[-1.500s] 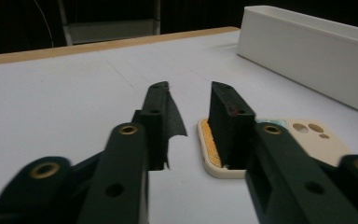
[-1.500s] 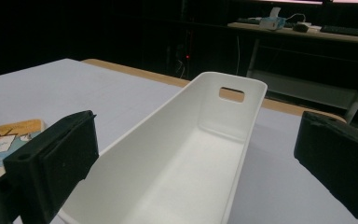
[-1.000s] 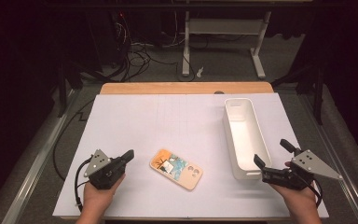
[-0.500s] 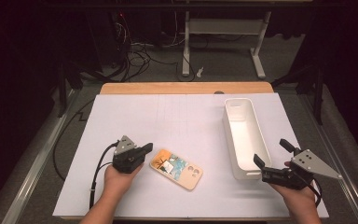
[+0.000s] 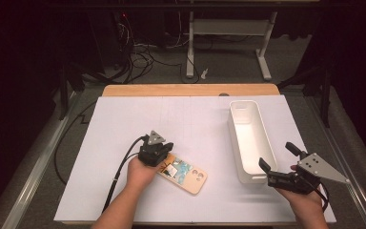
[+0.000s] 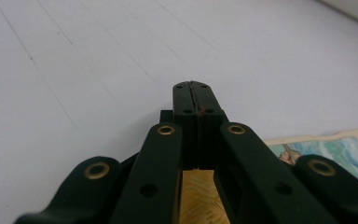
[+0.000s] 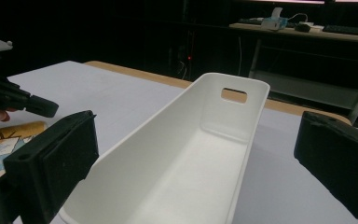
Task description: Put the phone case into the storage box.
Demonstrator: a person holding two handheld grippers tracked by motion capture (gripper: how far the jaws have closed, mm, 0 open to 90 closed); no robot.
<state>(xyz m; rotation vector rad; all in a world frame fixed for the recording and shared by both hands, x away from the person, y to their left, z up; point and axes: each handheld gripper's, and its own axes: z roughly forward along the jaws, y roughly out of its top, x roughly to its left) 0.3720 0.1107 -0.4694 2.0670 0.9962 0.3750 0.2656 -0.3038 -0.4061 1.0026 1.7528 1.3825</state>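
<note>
Your left gripper (image 5: pixel 162 153), jaws shut on nothing, sits at the phone case's (image 5: pixel 183 174) near end on the table (image 5: pixel 124 119); open before grasping. Its own view shows the pads (image 6: pixel 196 100) pressed together over bare table. Your right gripper (image 7: pixel 193 154) gapes empty around the white bin (image 7: pixel 200 154); nothing blocks you.

Phone case (image 5: pixel 183 174) on table (image 5: pixel 124 124), left of bin (image 5: pixel 248 140).

Right gripper (image 7: pixel 200 172) with 2 black jaws spread wide, long white bin (image 7: pixel 182 158) between them, phone case (image 7: pixel 4 140) and left gripper (image 7: pixel 14 100) at far left, white table (image 7: pixel 98 100)
</note>
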